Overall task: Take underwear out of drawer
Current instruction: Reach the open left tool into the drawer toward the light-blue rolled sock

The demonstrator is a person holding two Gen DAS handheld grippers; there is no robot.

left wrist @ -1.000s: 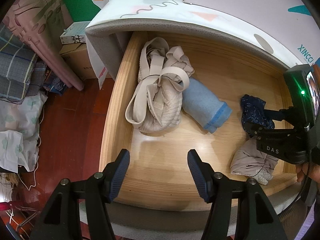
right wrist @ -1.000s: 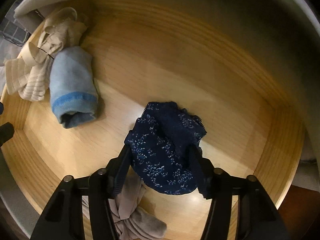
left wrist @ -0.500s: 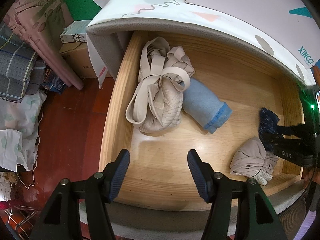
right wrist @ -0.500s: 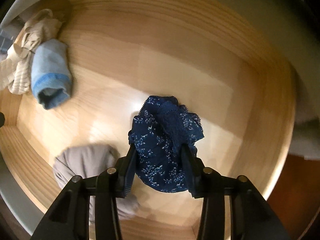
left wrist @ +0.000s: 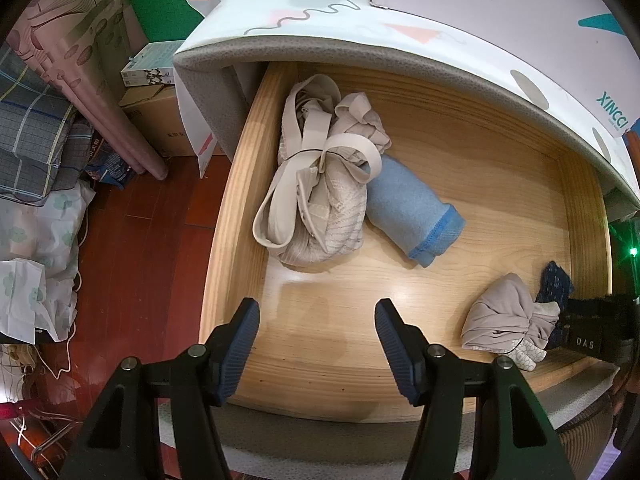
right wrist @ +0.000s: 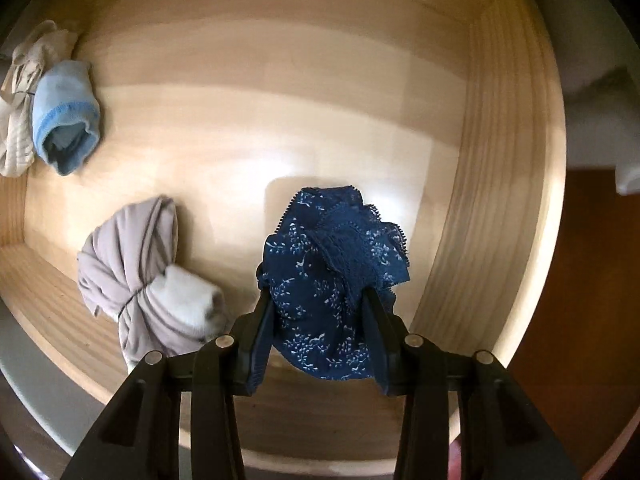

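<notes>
right hand-held gripper point(right wrist: 316, 300) now tighter on navy underwear point(right wrist: 334, 276), shifted rightward

Both wrist cams look steeply down into the open wooden drawer point(left wrist: 460, 152). Left cam sits higher, over the drawer's front-left corner, catching its whole interior plus the red floor point(left wrist: 132, 240) beside it. Right cam is closer in, over the right end near the side wall point(right wrist: 496, 184). Shared: drawer bottom, blue roll point(left wrist: 412, 216) point(right wrist: 66, 116), grey bundle point(left wrist: 504, 312) point(right wrist: 136, 264).
</notes>
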